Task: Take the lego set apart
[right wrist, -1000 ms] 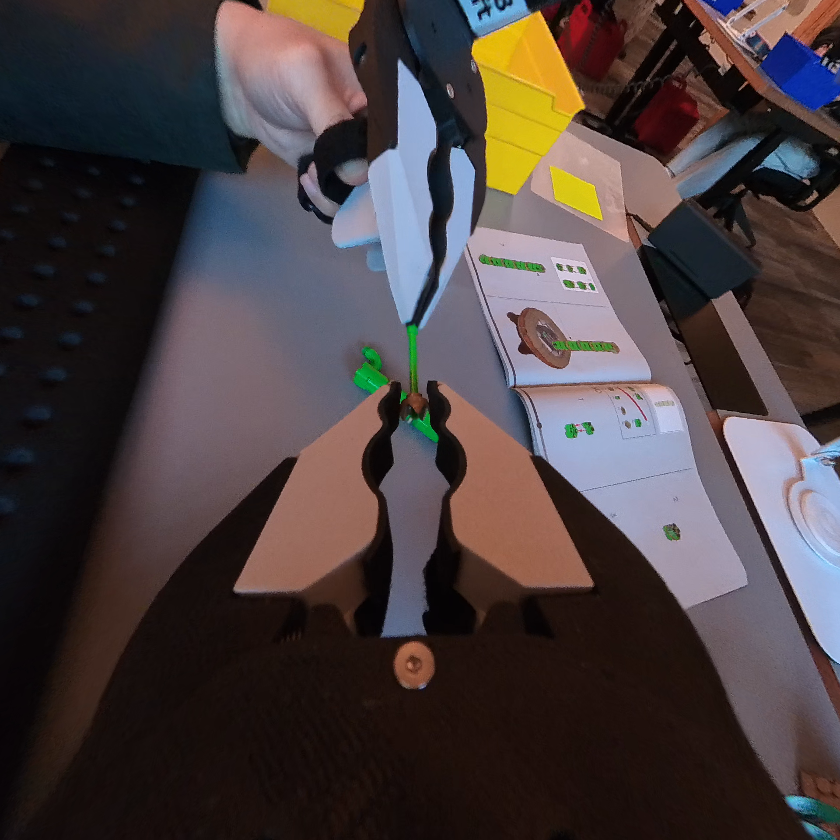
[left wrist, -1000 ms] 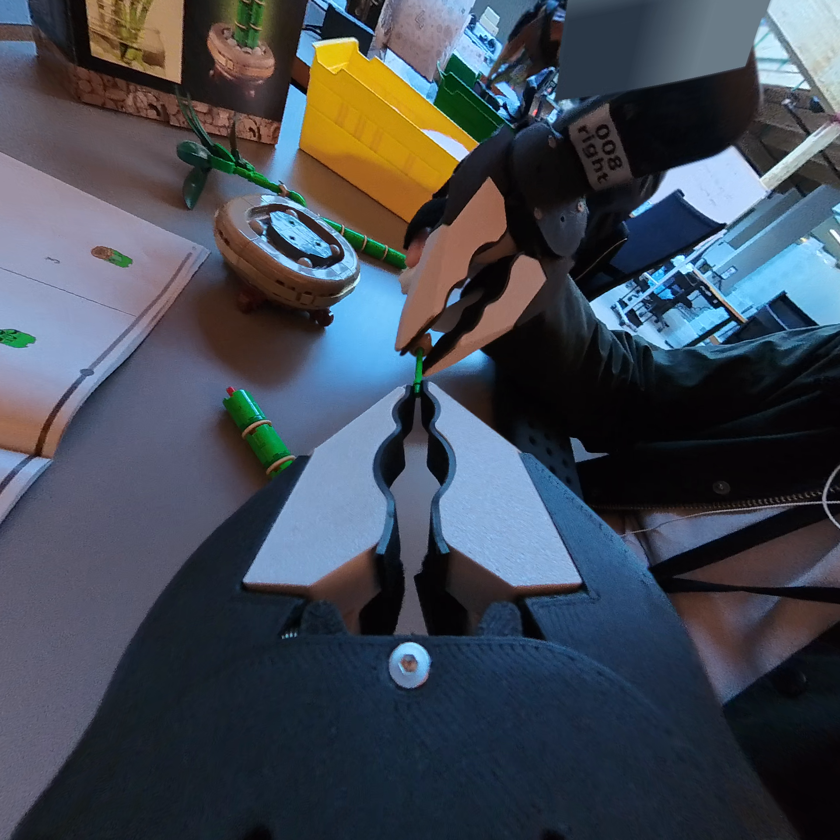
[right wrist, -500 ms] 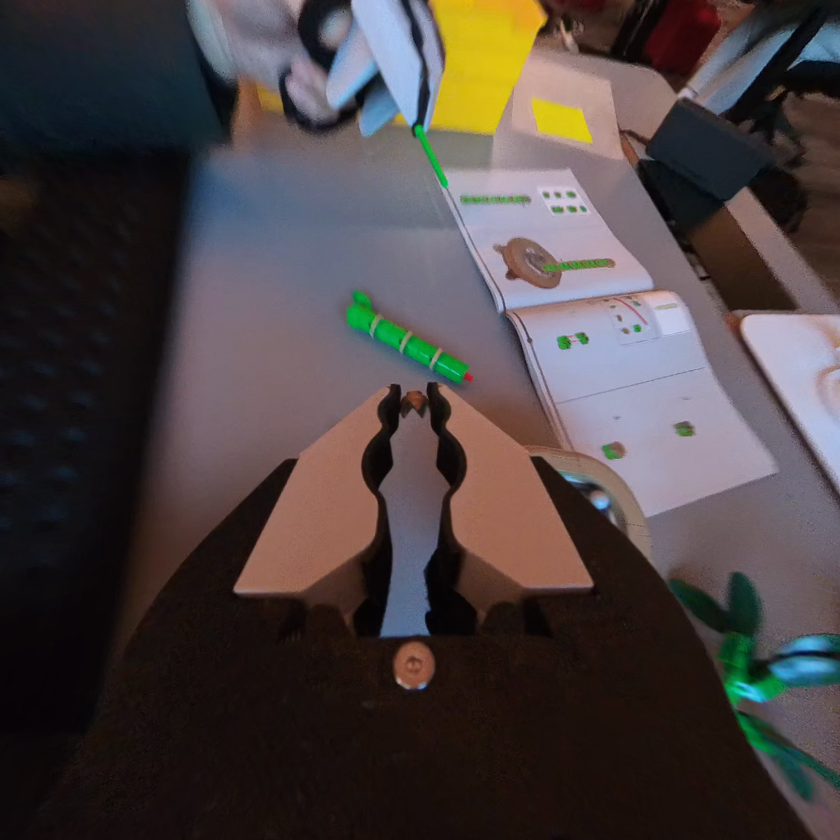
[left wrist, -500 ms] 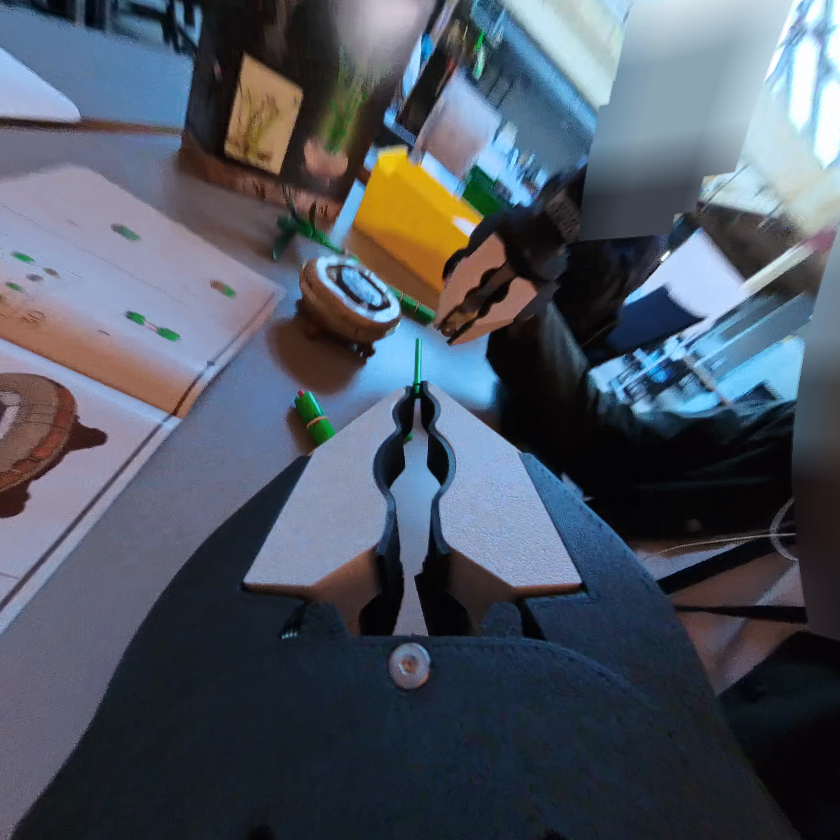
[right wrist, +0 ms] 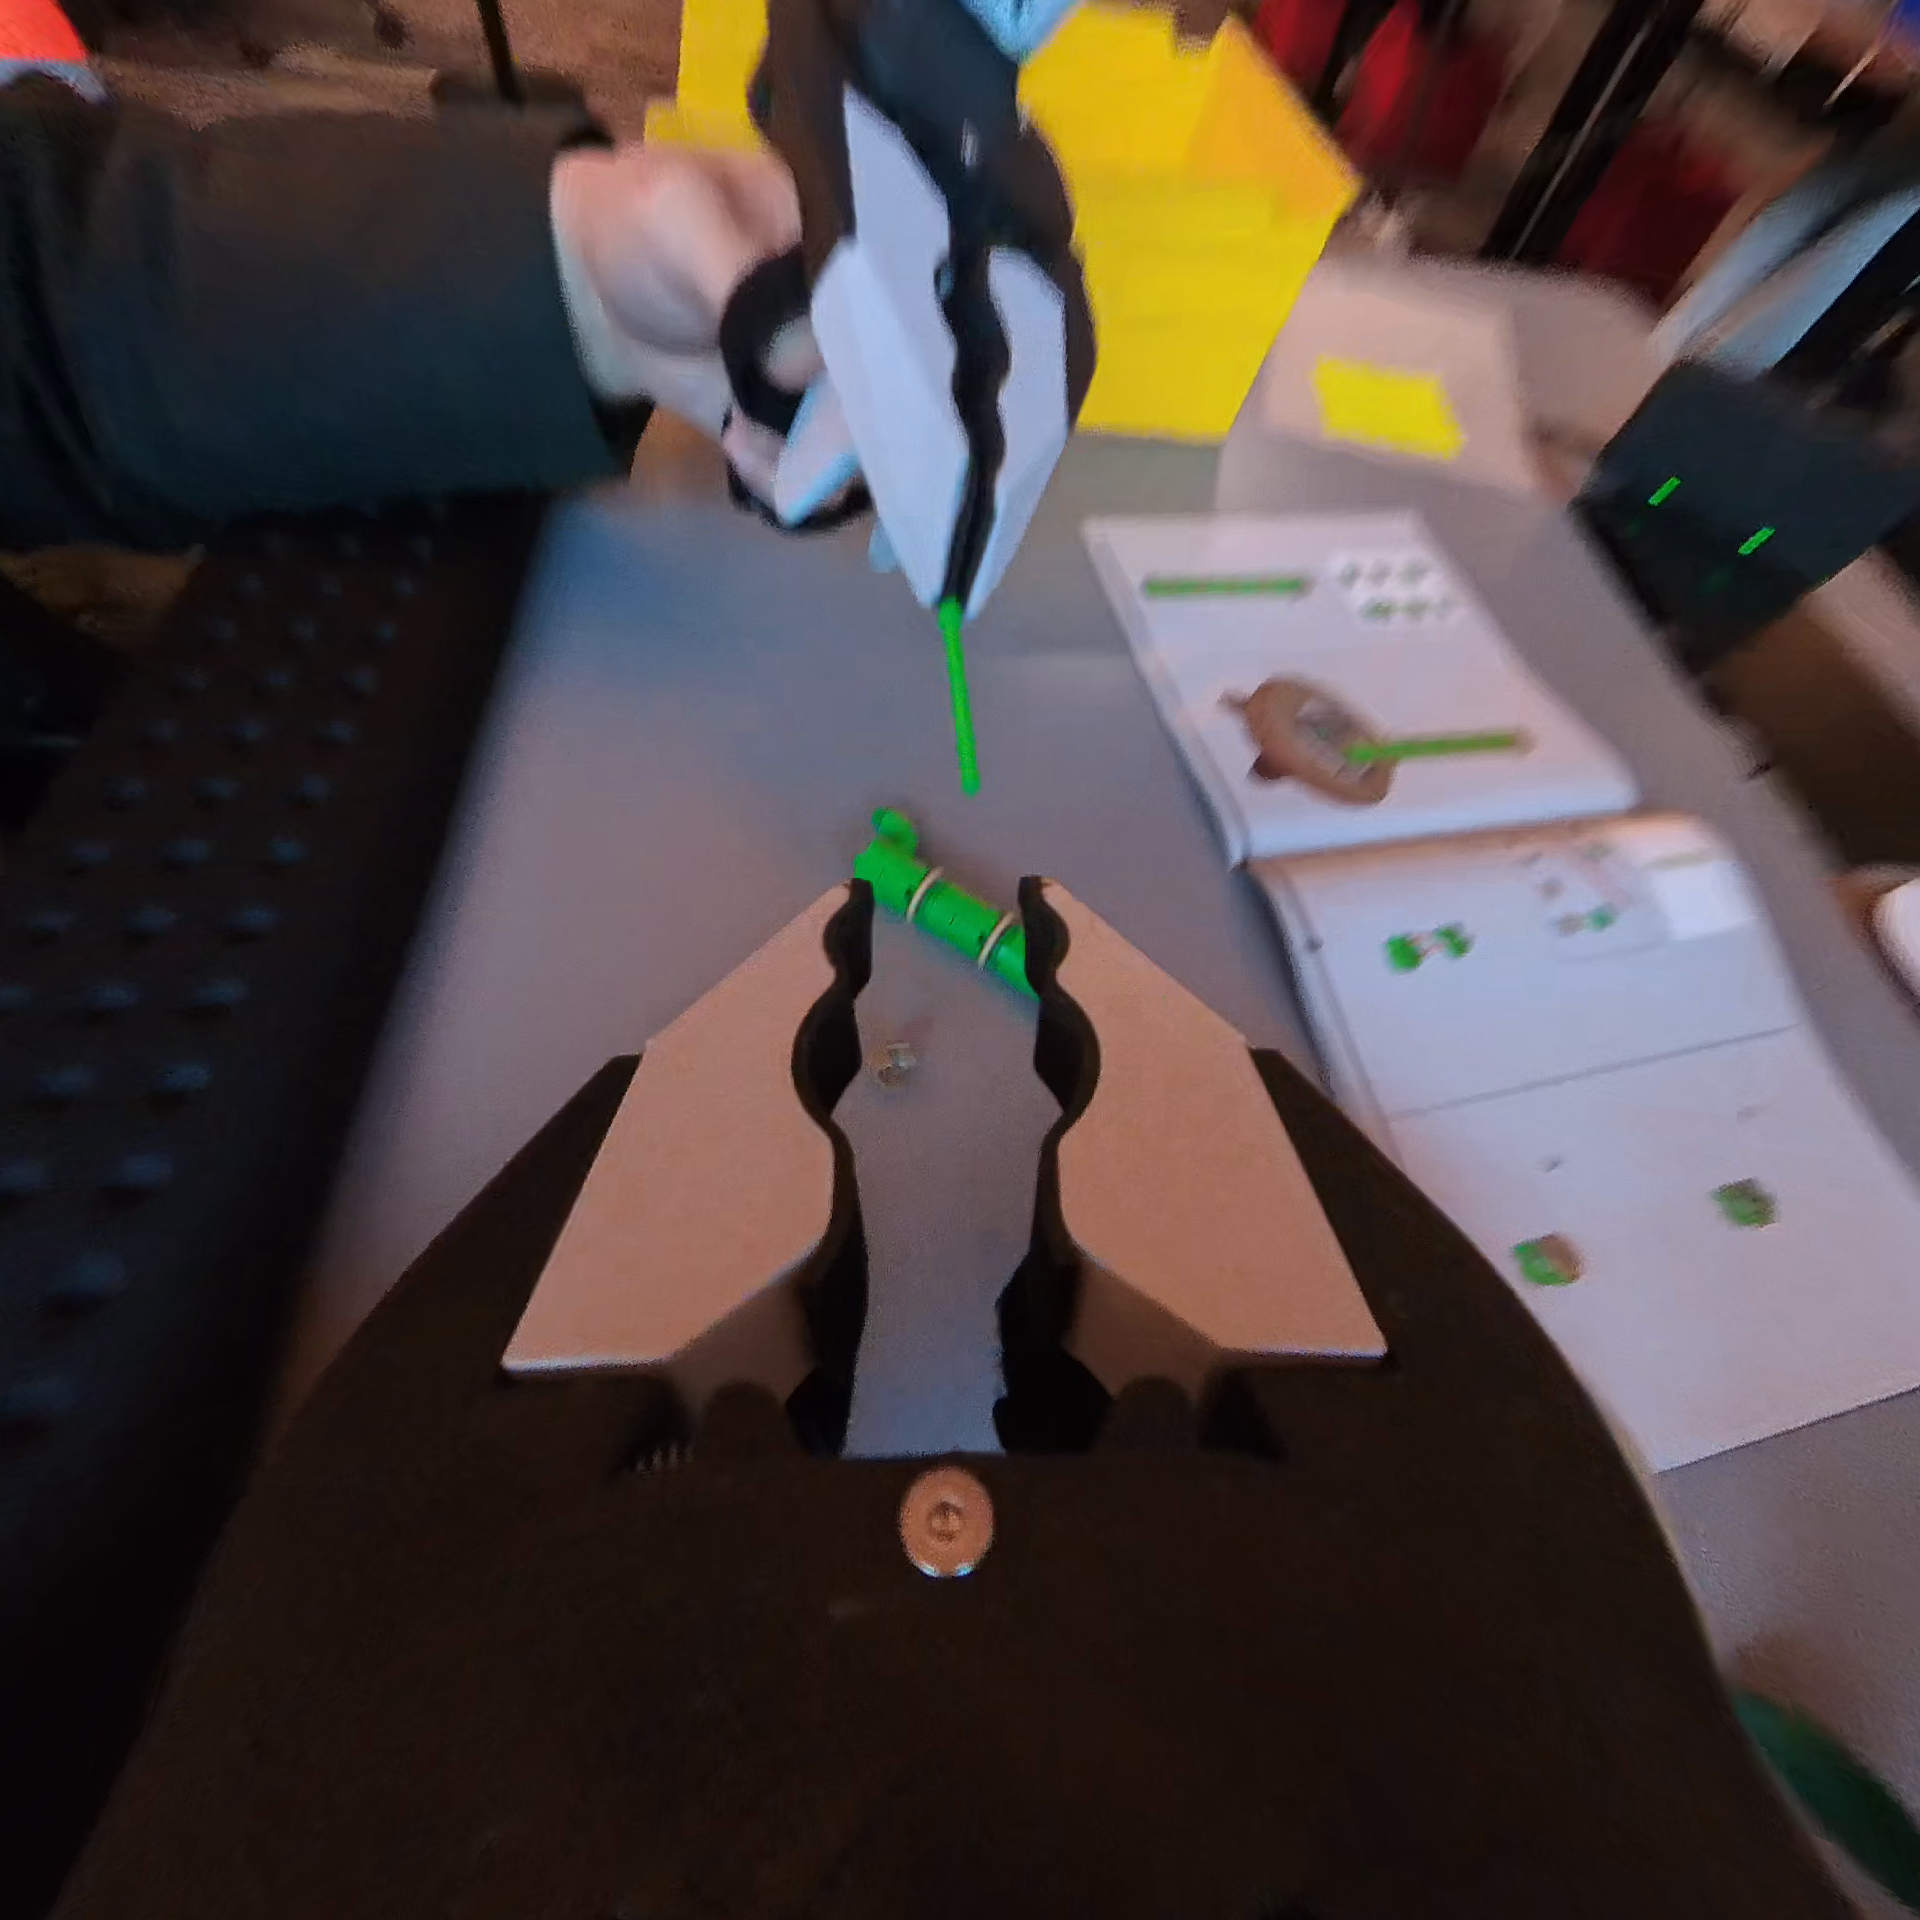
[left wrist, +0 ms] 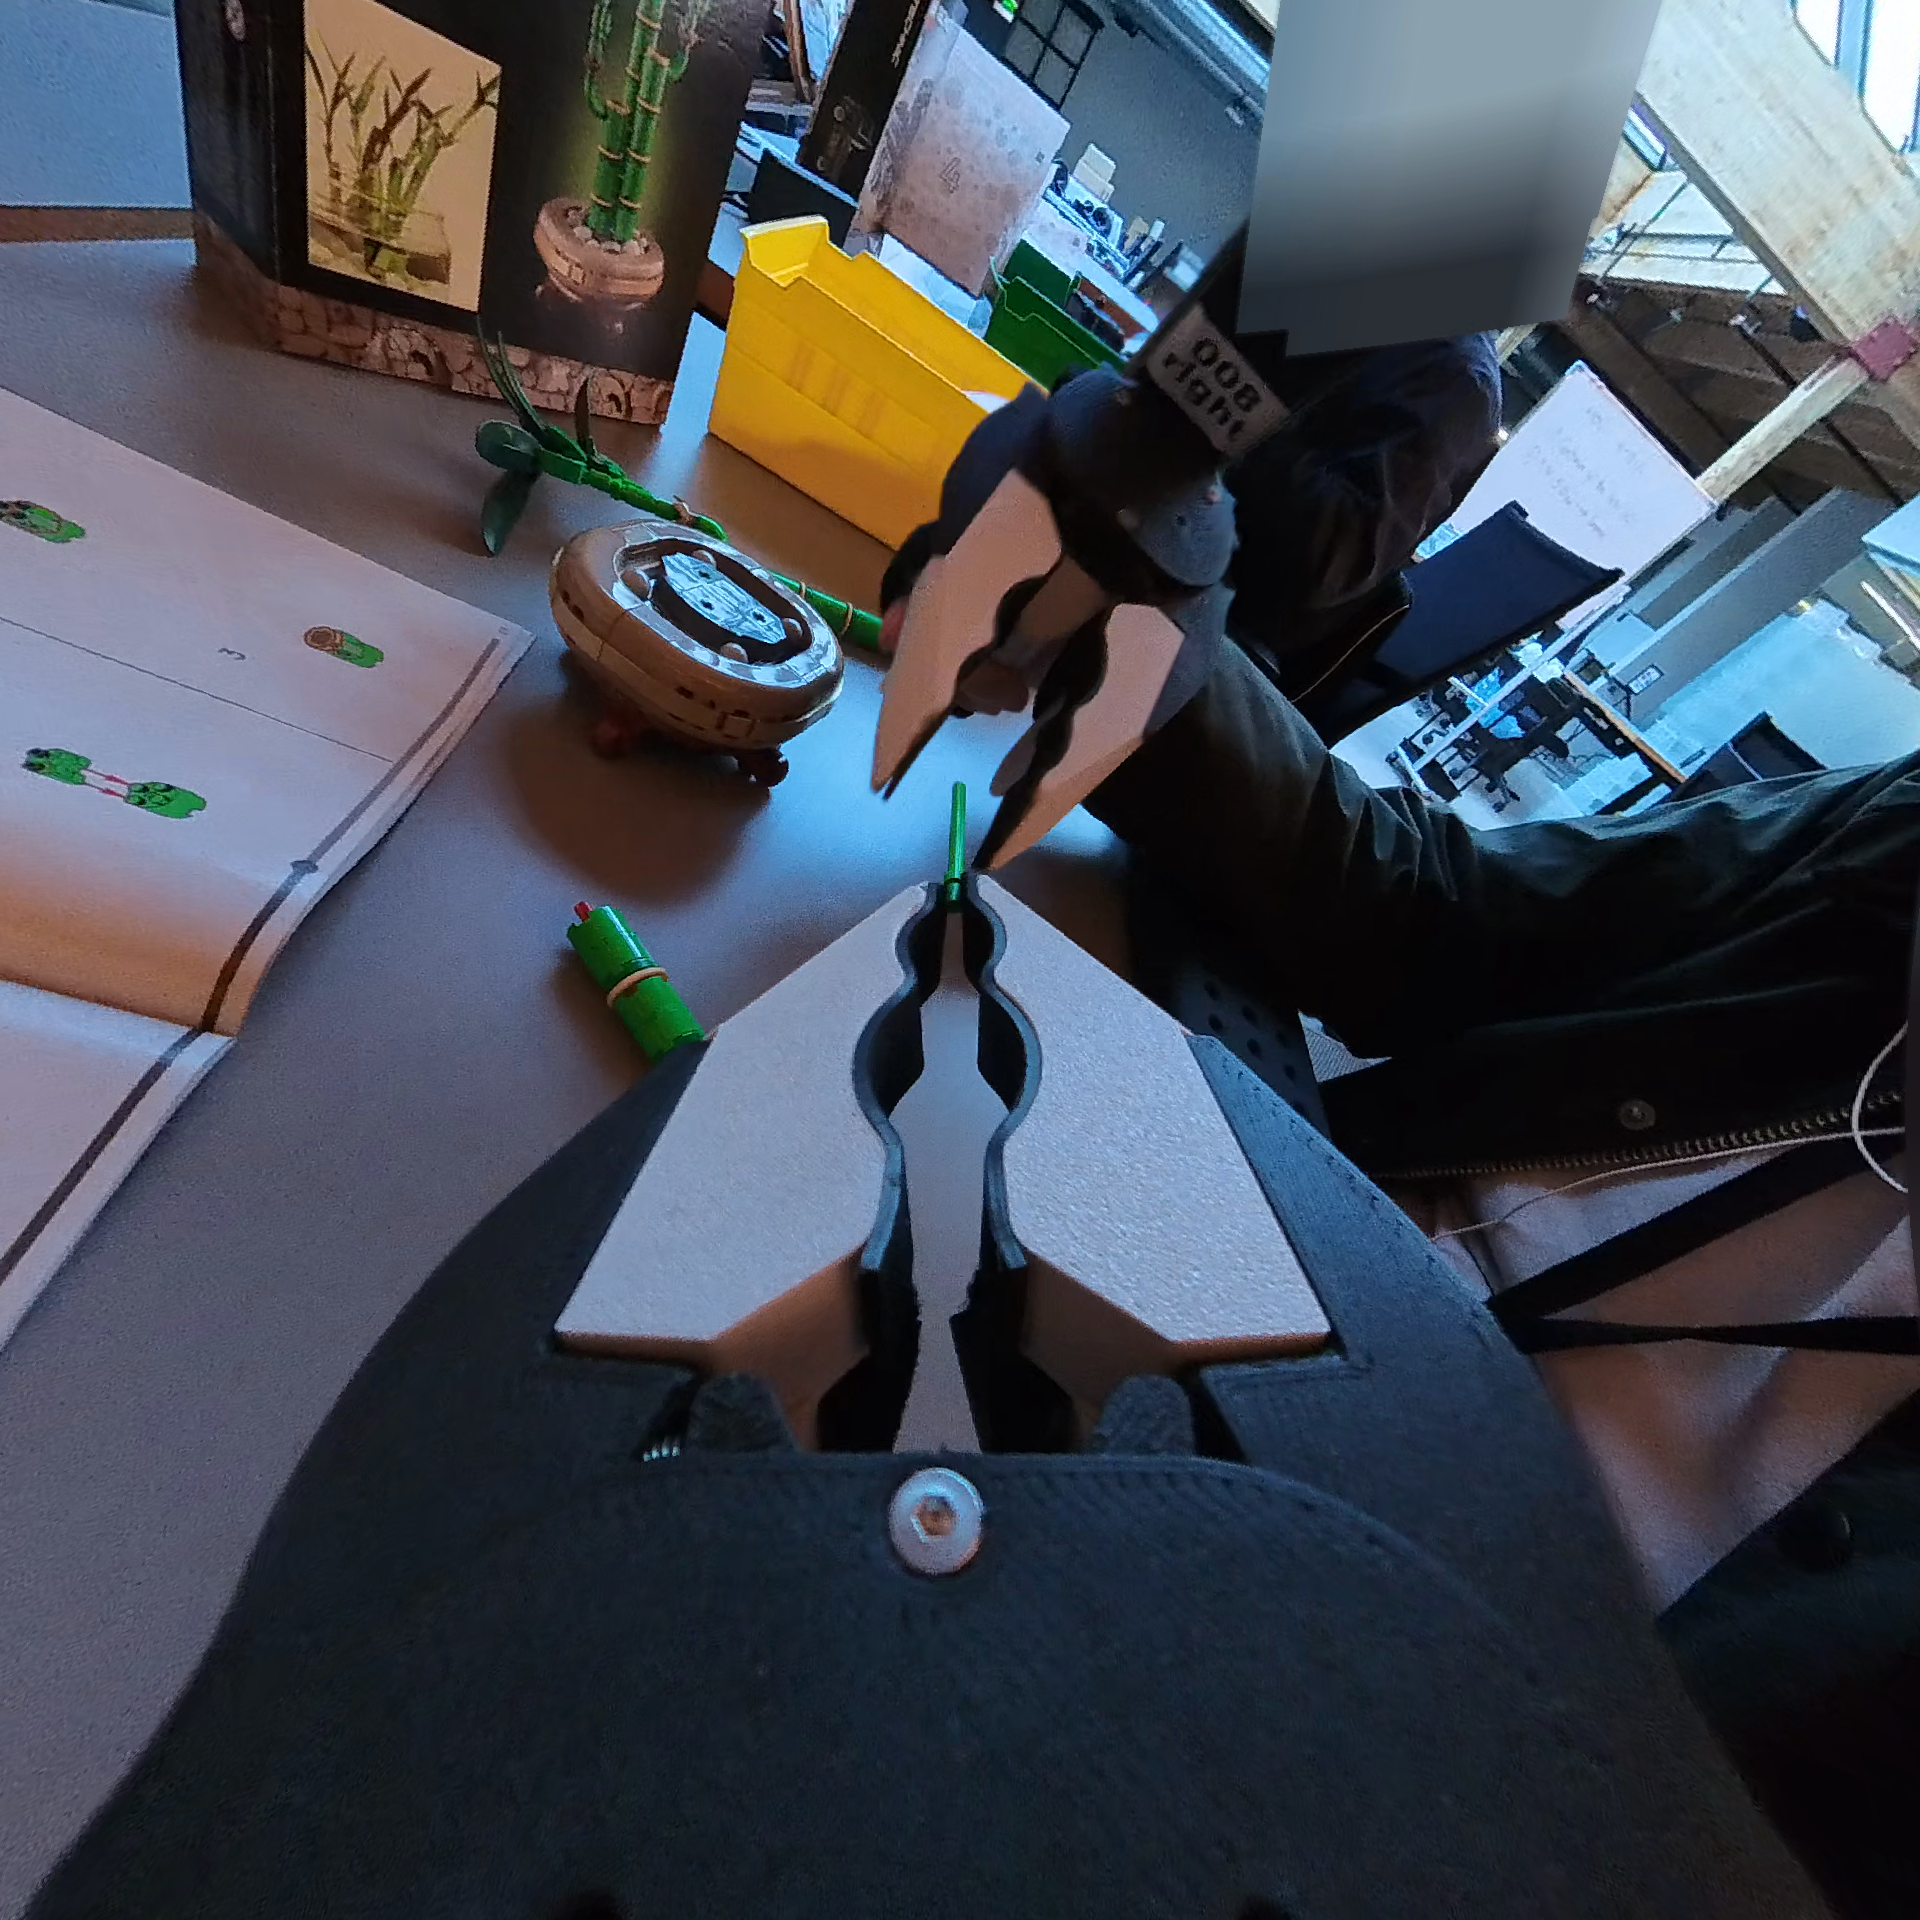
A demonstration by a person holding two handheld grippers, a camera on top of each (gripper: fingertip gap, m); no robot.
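My left gripper (left wrist: pixel 948 899) is shut on a thin green rod (left wrist: pixel 954 836) that sticks out past its tips. It shows in the right wrist view (right wrist: pixel 961 608) held above the table, with the rod (right wrist: pixel 958 707) pointing down. My right gripper (right wrist: pixel 945 899) is open and empty, and in the left wrist view (left wrist: pixel 935 821) its tips stand just beyond the rod's end. A small tan piece (right wrist: pixel 894 1060) shows blurred between the right fingers, on or just above the table. A short green bamboo segment (right wrist: pixel 940 914) lies on the table (left wrist: pixel 634 982).
A brown pot base (left wrist: pixel 696 649) and a leafy bamboo stalk (left wrist: pixel 561 473) lie behind it. A yellow bin (left wrist: pixel 831 416) and the set's box (left wrist: pixel 457 177) stand at the back. An open instruction booklet (left wrist: pixel 208 675) lies at the left. A black perforated mat (right wrist: pixel 156 935) borders the table. One gripper's finger ends stand about 6 cm off the other's. The short green bamboo segment (right wrist: pixel 940 914) lies around 9 cm away from my right fingertips.
My right gripper was shut on a small brown piece at the rod's end. It pulled away with the piece, then opened and the piece dropped. The left gripper kept the rod.
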